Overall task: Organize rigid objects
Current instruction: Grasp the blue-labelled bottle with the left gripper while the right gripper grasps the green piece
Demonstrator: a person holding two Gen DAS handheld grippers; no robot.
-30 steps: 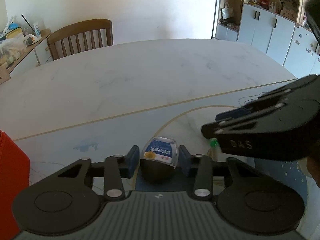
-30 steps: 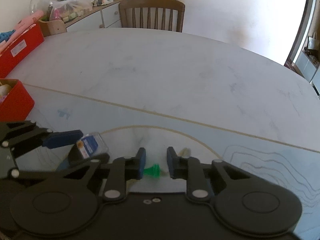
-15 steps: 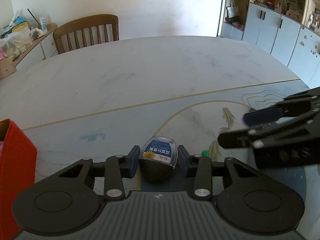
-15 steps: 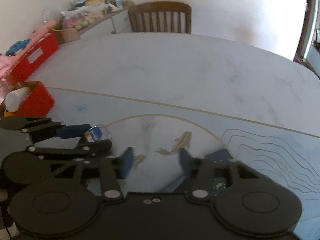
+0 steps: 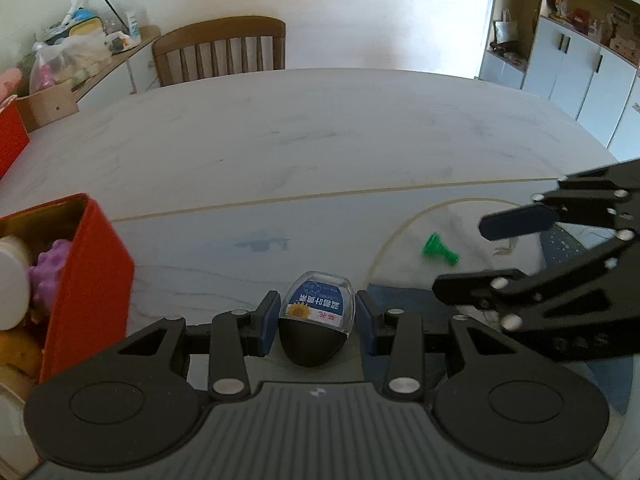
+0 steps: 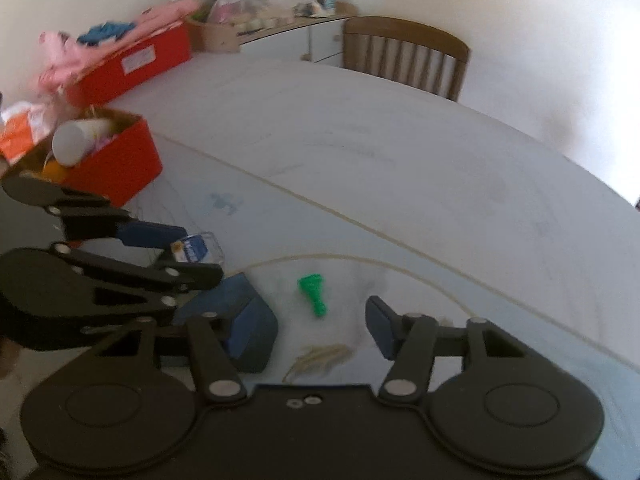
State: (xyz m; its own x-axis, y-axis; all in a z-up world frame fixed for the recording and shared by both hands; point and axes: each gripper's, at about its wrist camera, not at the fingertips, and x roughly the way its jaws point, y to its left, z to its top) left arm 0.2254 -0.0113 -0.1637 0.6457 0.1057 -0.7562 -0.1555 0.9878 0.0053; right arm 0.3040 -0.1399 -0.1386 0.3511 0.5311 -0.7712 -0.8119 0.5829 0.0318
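My left gripper [image 5: 316, 320] is shut on a small black container with a clear cap and a blue label [image 5: 318, 312], held just above the table; it shows from the side in the right wrist view [image 6: 196, 249]. A green plastic pawn-shaped piece [image 5: 439, 250] lies on its side on the table, also in the right wrist view [image 6: 313, 293]. My right gripper [image 6: 320, 328] is open and empty, with the green piece ahead between its fingers. The red box [image 5: 86, 280] with a white cup and toys inside stands to the left.
A second red box [image 6: 132, 60] heaped with pink and blue cloth stands at the far left. A wooden chair [image 5: 220, 54] is behind the table [image 5: 320, 132]. A cluttered sideboard [image 5: 80, 64] is at back left and white cupboards [image 5: 580, 68] are at the right.
My right gripper opened and let go of the green piece, which now lies on the table. My left gripper, holding the container, moved left toward the red box.
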